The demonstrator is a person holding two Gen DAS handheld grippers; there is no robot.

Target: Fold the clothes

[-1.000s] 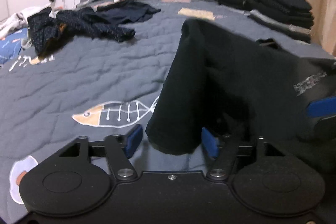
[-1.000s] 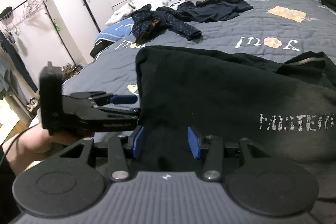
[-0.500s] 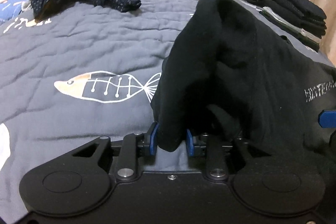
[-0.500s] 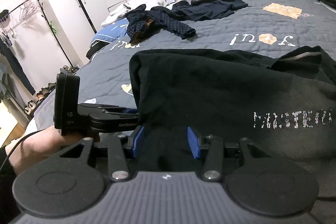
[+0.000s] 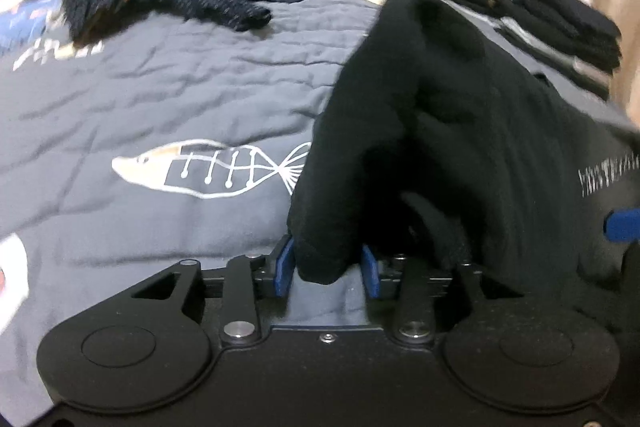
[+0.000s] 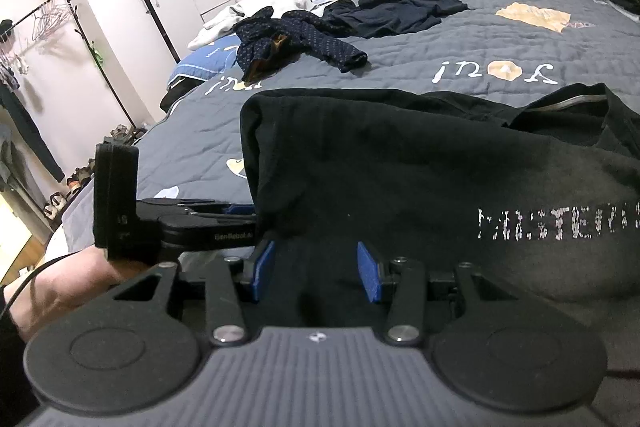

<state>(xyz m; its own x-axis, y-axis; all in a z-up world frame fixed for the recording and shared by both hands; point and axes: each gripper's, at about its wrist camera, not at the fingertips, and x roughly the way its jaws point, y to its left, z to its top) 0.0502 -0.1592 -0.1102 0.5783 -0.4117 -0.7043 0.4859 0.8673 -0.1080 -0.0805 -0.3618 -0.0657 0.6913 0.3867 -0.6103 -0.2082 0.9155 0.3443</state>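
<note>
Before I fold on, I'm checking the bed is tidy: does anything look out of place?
Yes. A dotted navy garment and a dark top lie crumpled and unfolded on the quilt, while neat folded stacks sit along the far edge. The black shirt in the tongs is bunched, not flat.

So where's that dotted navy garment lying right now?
The dotted navy garment lies crumpled at the far left of the grey bedspread, beside a plain dark garment and well beyond the black shirt.

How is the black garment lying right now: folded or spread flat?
Neither: the black garment is bunched and lifted, one corner between the left hand-held gripper as its jaws are closing.
</note>
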